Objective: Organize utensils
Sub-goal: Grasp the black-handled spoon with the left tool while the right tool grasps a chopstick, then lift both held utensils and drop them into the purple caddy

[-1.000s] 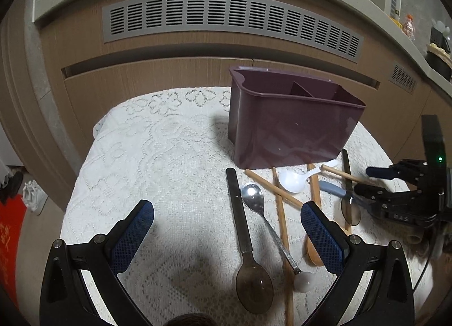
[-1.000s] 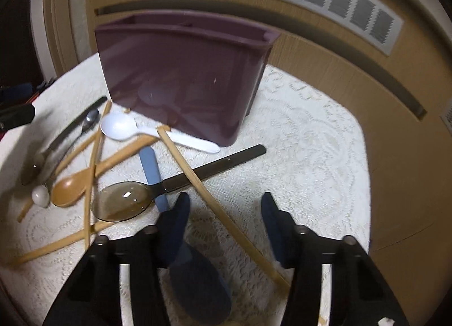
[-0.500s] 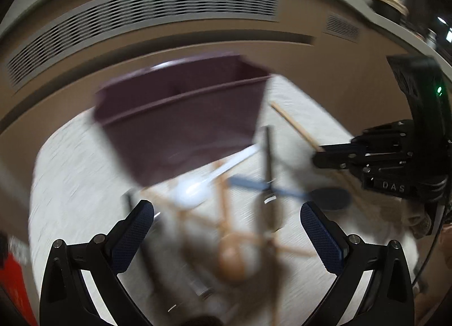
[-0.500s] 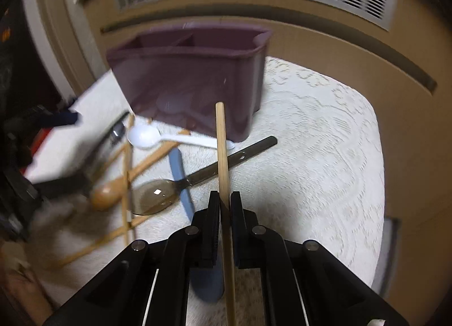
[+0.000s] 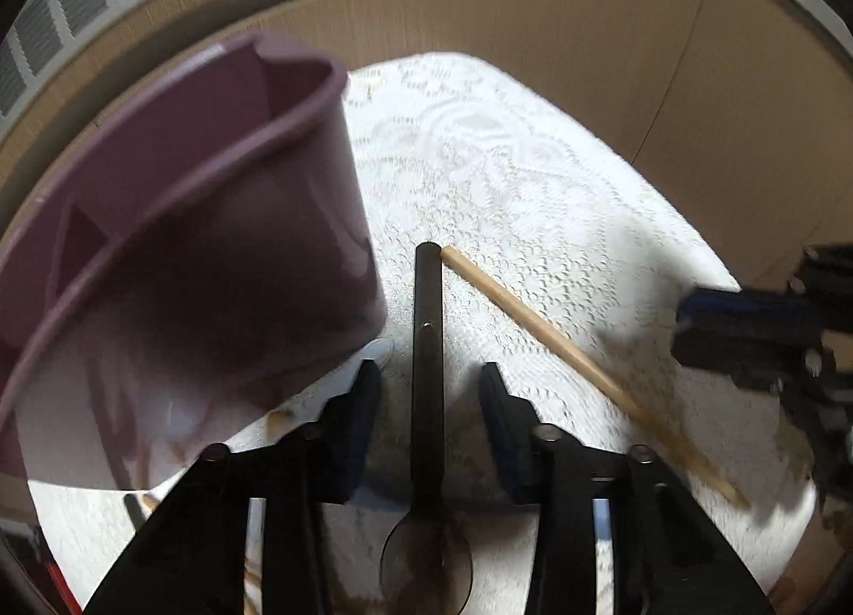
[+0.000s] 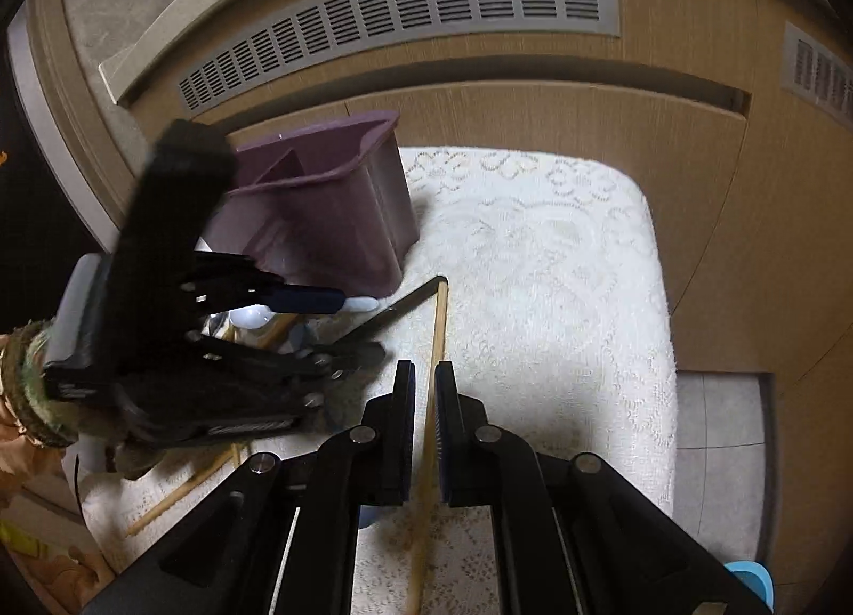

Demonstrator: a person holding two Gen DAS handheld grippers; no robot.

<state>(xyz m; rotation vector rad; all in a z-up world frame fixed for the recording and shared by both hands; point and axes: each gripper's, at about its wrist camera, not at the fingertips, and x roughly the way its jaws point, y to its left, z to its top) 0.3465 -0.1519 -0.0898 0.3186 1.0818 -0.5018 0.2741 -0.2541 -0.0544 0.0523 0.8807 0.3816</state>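
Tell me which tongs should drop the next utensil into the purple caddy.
Right. The right tongs already clamp a chopstick; the left tongs only straddle the dark spoon, open, beside the purple caddy.

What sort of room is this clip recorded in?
Probably a home kitchen: wood-grain cabinet fronts with grey vents, a lace-covered table, and a purple utensil caddy.

lace-covered table (image 6: 560, 263) under utensils, caddy (image 6: 330, 220)
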